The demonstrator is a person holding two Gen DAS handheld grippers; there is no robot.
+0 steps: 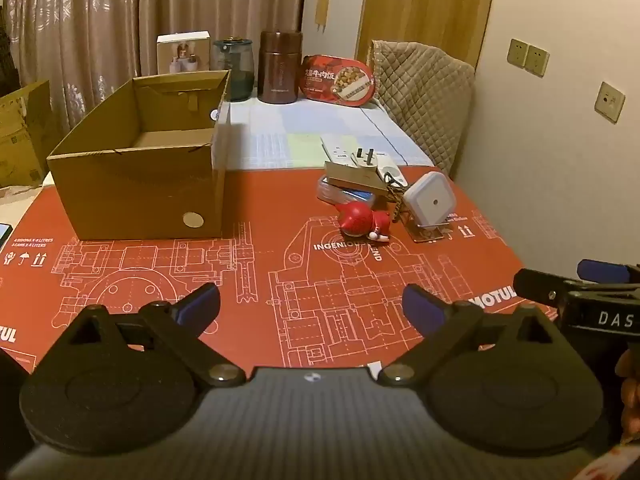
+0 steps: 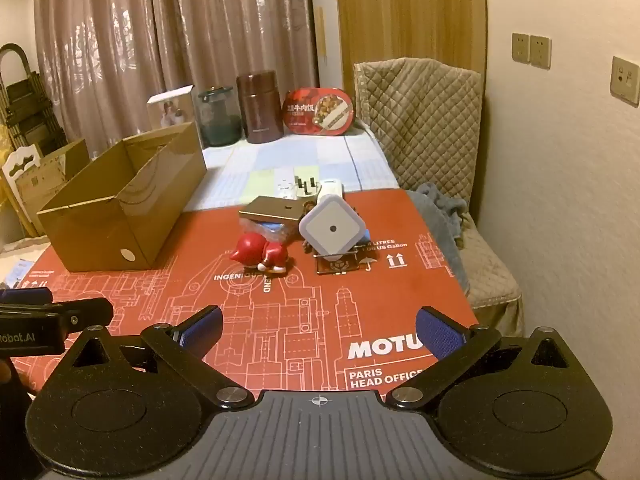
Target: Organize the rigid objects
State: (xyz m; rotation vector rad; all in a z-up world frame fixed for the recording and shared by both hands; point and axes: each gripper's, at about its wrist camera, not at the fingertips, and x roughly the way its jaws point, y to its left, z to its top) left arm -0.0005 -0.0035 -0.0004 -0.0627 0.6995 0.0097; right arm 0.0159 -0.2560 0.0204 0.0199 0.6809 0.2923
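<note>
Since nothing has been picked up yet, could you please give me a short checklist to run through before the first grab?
1. Left hand-held gripper open and empty: ok.
2. Right hand-held gripper open and empty: ok.
3. Box open on top, with room inside: ok; only bare cardboard shows inside.
4. Red figurine clear for a grasp: ok; it lies at the near edge of the pile, with bare mat in front.
5. White cube stable: cannot tell; it sits tilted on a small stand.
6. Rest of the pile separable: not ok; the flat gold box rests on a clear packet, with a plug behind.
</note>
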